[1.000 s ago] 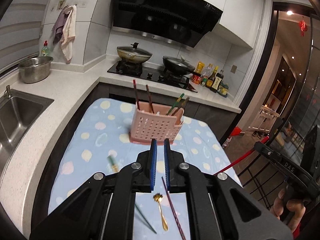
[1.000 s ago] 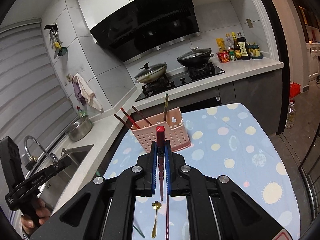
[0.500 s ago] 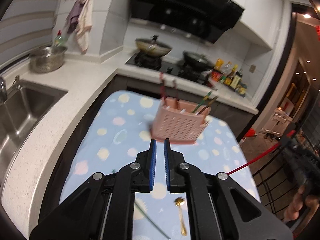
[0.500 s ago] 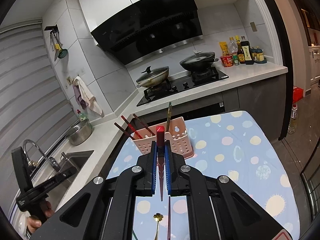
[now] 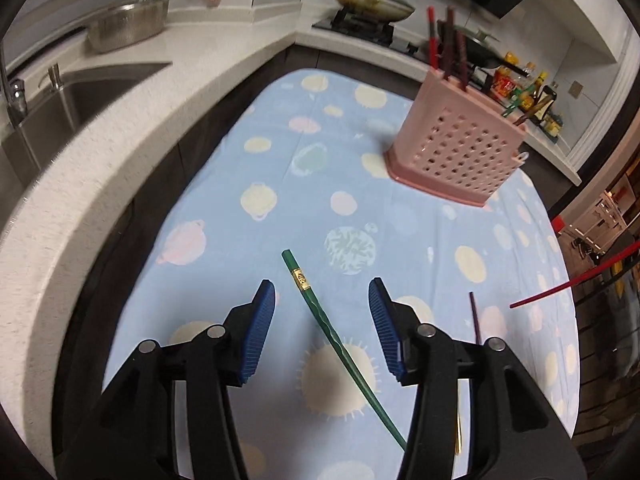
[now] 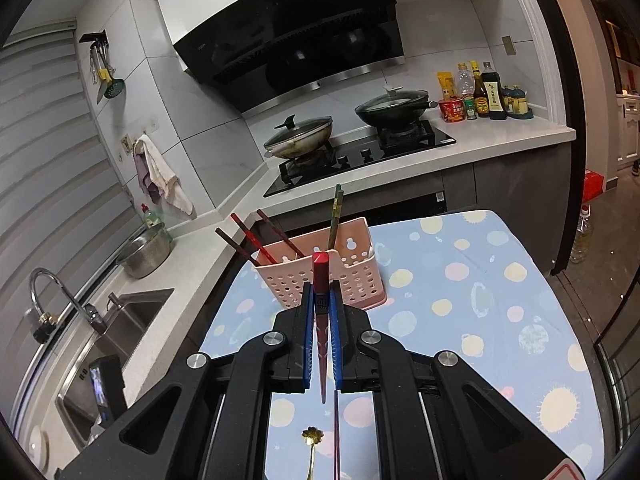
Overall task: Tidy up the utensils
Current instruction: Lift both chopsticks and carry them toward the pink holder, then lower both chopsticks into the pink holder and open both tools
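1. Blue cloth with pastel spots [image 5: 320, 184] covers the table, beside a speckled white counter [image 5: 132, 128] and steel sink [image 5: 80, 96]
2. Pink utensil caddy [image 5: 456, 156] stands at the far end, chopsticks inside
3. Left gripper [image 5: 322, 308] gapes wide over a green chopstick [image 5: 332, 344] lying between its fingers
4. Right gripper [image 6: 321, 312] is clamped on a red chopstick [image 6: 320, 276], short of the caddy

My left tool [image 5: 322, 320] has ribbed blue rubbery pads [image 5: 260, 332] on matt black plastic arms. The green chopstick [image 5: 336, 344] looks glossy, lying on soft printed cloth [image 5: 280, 168]. The pink perforated plastic holder [image 5: 456, 160] is smooth; the sink [image 5: 60, 104] is brushed metal.
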